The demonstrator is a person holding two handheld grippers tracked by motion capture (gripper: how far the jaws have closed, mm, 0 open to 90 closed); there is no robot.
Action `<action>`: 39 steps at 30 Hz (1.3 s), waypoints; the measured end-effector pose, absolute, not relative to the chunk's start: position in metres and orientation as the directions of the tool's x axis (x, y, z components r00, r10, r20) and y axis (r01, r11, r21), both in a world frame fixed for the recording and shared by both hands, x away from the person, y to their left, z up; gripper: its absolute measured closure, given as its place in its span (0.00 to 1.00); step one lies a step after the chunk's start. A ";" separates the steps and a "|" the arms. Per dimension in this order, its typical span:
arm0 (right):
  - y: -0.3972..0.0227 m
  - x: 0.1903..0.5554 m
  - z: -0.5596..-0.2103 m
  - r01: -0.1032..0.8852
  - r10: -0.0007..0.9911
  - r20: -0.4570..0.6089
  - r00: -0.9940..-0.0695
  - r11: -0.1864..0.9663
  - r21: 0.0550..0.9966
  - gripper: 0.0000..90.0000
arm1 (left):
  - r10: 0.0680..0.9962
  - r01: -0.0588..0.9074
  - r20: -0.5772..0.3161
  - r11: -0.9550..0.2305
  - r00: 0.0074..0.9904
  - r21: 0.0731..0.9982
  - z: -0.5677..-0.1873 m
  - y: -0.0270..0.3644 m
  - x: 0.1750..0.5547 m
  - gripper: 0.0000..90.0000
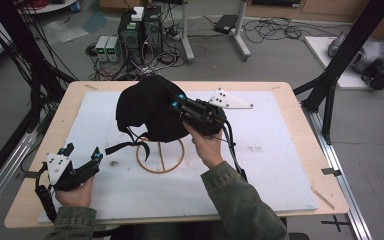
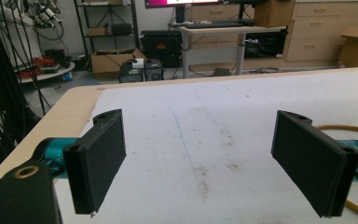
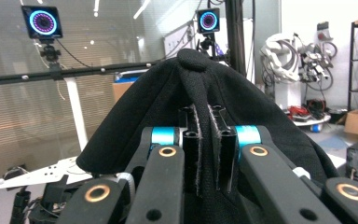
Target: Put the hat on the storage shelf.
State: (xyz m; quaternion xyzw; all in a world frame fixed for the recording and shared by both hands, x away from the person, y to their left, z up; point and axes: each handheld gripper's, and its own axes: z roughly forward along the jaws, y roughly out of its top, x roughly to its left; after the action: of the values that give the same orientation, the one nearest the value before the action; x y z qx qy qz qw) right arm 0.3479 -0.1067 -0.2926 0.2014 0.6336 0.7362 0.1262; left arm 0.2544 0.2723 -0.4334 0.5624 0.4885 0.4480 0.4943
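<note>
One black cap (image 1: 147, 107) is recorded, draped over a stand and held up off the worktop (image 1: 275, 150). The right hand-held gripper (image 1: 179, 102) is pressed into the cap's side; its jaw tips are buried in the cloth in the high view. In the right gripper view a ridge of the cap's fabric (image 3: 205, 154) is seen pinched between the two nearly closed jaws, so the cloth is gripped. The far side of the cap is hidden behind its own crown, where the top button (image 3: 192, 58) is seen above the jaws.

Of the stand, one wooden ring base (image 1: 161, 156) is visible just below and to the near side of the right hand-held gripper; the upright is mostly covered by the cap. One black strap (image 1: 122, 146) hangs from the cap's lower edge towards the ring; its end cannot be made out clearly.

The left hand-held gripper (image 1: 82, 152) rests well apart from the cap, near the worktop's corner. Its jaws stand wide apart, with nothing between them but bare white mat (image 2: 214, 140).

Two hand-held grippers, one cap and one stand are counted.
</note>
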 end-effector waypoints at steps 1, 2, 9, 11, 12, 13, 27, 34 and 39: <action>-0.107 0.348 -0.293 0.070 0.444 0.136 -0.885 -0.161 0.984 0.95 | 0.992 0.107 0.021 -0.034 0.121 0.994 -0.433 0.272 0.254 0.20; -0.107 0.348 -0.293 0.073 0.448 0.138 -0.883 -0.158 0.985 0.94 | 0.992 0.107 0.021 -0.034 0.121 0.994 -0.433 0.272 0.254 0.20; -0.107 0.349 -0.293 0.086 0.456 0.136 -0.880 -0.129 0.988 0.87 | 0.992 0.109 0.020 -0.033 0.122 0.993 -0.434 0.272 0.255 0.20; -0.106 0.348 -0.293 0.076 0.462 0.122 -0.878 -0.117 0.990 0.86 | 0.992 0.110 0.020 -0.033 0.122 0.993 -0.434 0.272 0.255 0.20; -0.106 0.347 -0.293 0.078 0.462 0.123 -0.878 -0.116 0.990 0.86 | 0.992 0.111 0.020 -0.033 0.123 0.993 -0.434 0.272 0.255 0.20; -0.105 0.347 -0.293 0.074 0.464 0.117 -0.878 -0.111 0.991 0.86 | 0.992 0.111 0.021 -0.034 0.121 0.993 -0.434 0.272 0.255 0.20; -0.112 0.343 -0.289 0.063 0.502 0.121 -0.856 -0.130 0.989 0.52 | 0.992 0.110 0.020 -0.033 0.123 0.993 -0.434 0.272 0.255 0.20; -0.116 0.338 -0.288 0.026 0.583 0.085 -0.808 -0.109 0.994 0.19 | 0.992 0.109 0.018 -0.032 0.122 0.994 -0.434 0.272 0.254 0.20; -0.124 0.337 -0.288 0.027 0.593 0.084 -0.801 -0.105 0.994 0.12 | 0.992 0.108 0.018 -0.032 0.122 0.994 -0.434 0.272 0.254 0.20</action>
State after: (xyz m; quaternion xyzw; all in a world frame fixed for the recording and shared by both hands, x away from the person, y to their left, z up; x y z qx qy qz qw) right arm 0.3367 -0.1240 -0.2877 0.2429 0.6379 0.7024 0.2016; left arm 0.2545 0.2718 -0.4338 0.5623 0.4893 0.4467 0.4948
